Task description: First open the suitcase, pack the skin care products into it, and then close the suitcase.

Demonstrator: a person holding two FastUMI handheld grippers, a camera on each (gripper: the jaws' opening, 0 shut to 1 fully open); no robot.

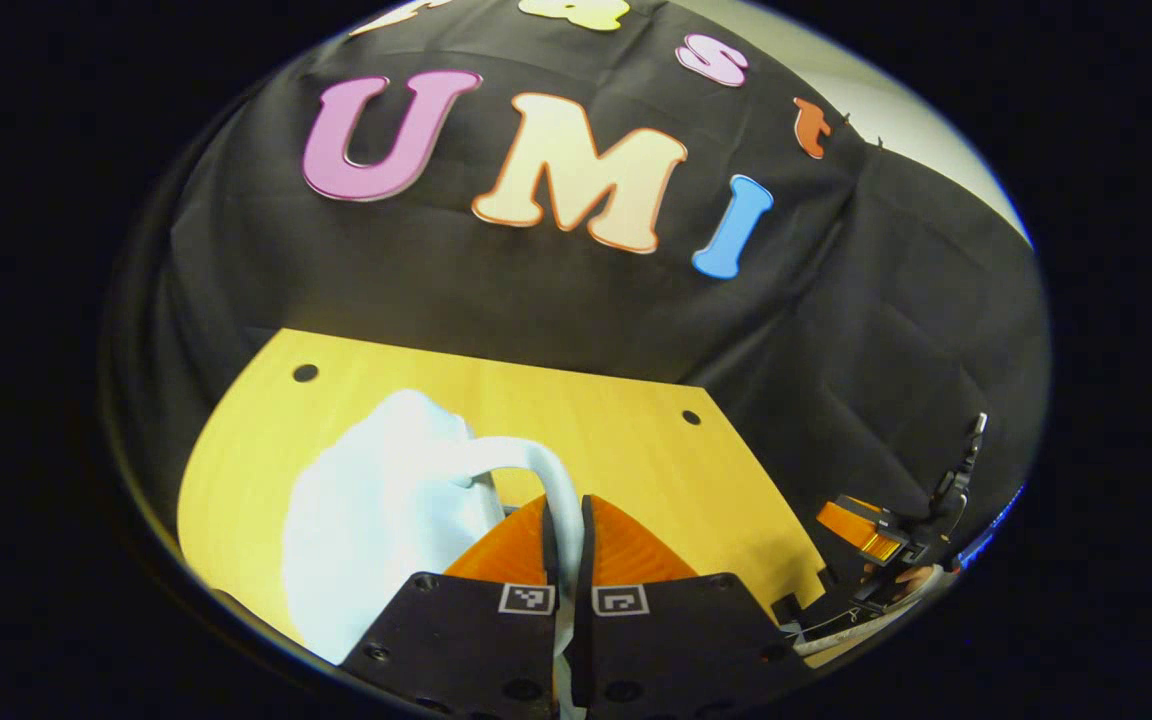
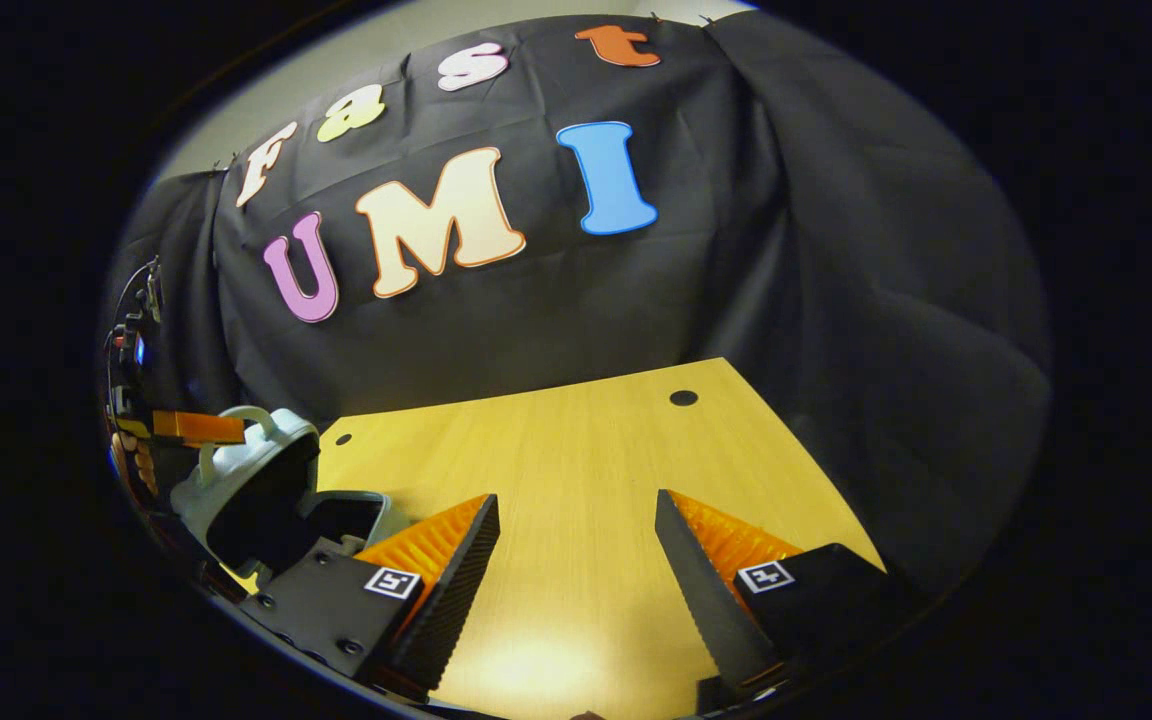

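Suitcase (image 2: 246,490) lid up near the surface's (image 2: 576,480) left edge; my left hand-held gripper (image 1: 566,540) pinches its handle (image 1: 536,470), right hand-held gripper (image 2: 576,560) spread wide.

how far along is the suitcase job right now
Done: the suitcase stands open, lid raised off the table. In hand: the left gripper is shut on the lid's handle; the right gripper hangs open. Left: packing the skin care products, then closing.
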